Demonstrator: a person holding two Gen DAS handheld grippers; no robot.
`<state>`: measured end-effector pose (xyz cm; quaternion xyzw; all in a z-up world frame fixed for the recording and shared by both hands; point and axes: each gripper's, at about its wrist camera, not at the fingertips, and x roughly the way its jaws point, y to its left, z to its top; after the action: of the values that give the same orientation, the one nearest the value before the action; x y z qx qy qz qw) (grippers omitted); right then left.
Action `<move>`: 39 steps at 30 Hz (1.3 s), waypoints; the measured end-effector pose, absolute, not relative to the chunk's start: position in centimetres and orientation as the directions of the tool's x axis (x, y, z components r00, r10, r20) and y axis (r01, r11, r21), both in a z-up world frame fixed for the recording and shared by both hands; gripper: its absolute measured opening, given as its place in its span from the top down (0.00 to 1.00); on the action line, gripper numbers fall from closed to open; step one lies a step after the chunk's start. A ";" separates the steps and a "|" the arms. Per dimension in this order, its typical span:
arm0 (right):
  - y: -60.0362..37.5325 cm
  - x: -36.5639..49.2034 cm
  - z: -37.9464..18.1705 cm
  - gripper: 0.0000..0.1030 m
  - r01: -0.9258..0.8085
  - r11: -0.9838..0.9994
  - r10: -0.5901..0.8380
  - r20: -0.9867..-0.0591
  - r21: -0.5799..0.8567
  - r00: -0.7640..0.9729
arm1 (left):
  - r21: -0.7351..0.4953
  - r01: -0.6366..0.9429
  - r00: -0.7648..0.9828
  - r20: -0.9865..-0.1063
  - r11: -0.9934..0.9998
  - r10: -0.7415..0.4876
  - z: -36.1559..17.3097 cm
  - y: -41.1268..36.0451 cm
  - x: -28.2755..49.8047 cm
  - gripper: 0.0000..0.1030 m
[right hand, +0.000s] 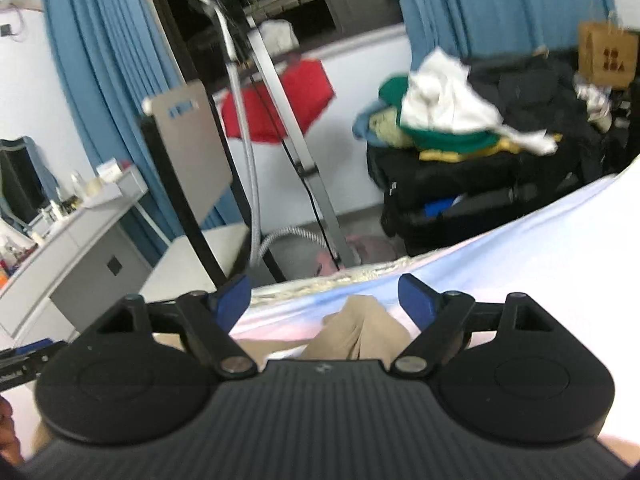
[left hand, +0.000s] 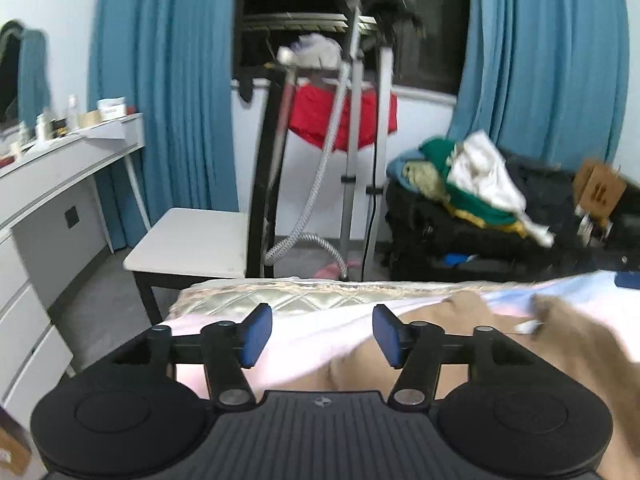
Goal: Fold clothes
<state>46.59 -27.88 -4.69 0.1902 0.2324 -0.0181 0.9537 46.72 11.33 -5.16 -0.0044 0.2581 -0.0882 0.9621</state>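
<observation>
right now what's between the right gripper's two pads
In the right wrist view, a bunched fold of the tan garment lies on the pale sheet between the open right gripper; the pads don't touch it.

A tan, soft cotton-like garment [left hand: 420, 344] [right hand: 360, 332] lies crumpled on the pale pink-and-blue bed sheet [left hand: 320, 332] [right hand: 520, 248]; rumpled into folds, not flat; one bunched end near the bed's foot edge.

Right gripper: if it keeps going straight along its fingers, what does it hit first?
Most likely the tan garment, bunched on the pale bed sheet between the open right gripper fingers. The gripper points downward at the bed, with nothing visible above the cloth. Depth is unclear through the fisheye, so it could meet the sheet just beyond it.
</observation>
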 end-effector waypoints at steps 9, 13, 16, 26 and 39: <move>-24.4 25.0 -0.9 0.22 0.101 0.889 0.084 -0.375 0.447 0.923 | -0.458 -0.075 0.845 -0.501 0.886 -0.188 -5.0 23.6 30.3 0.40; -23.6 17.2 -2.5 0.61 0.111 0.851 0.113 -0.386 0.513 0.915 | -0.612 -0.180 0.812 -0.534 0.770 -0.234 -8.1 26.6 26.2 0.46; -23.6 14.5 -4.3 0.82 0.122 0.834 0.137 -0.417 0.537 0.898 | -0.656 -0.232 0.795 -0.554 0.718 -0.249 -10.3 27.0 26.1 0.58; -22.5 17.9 -9.4 0.82 0.056 0.806 0.277 -0.459 0.589 0.844 | -0.729 -0.263 0.830 -0.505 0.632 -0.237 -15.8 25.7 32.6 0.70; -19.9 20.5 -12.0 0.81 0.021 0.854 0.305 -0.532 0.520 0.790 | -0.404 -0.200 0.866 -0.500 0.893 -0.032 -7.9 24.9 42.4 0.98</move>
<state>20.48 -19.92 -11.97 0.2589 0.3147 0.0781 0.9098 42.36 24.88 -7.85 -0.2273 0.2553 0.0446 0.9387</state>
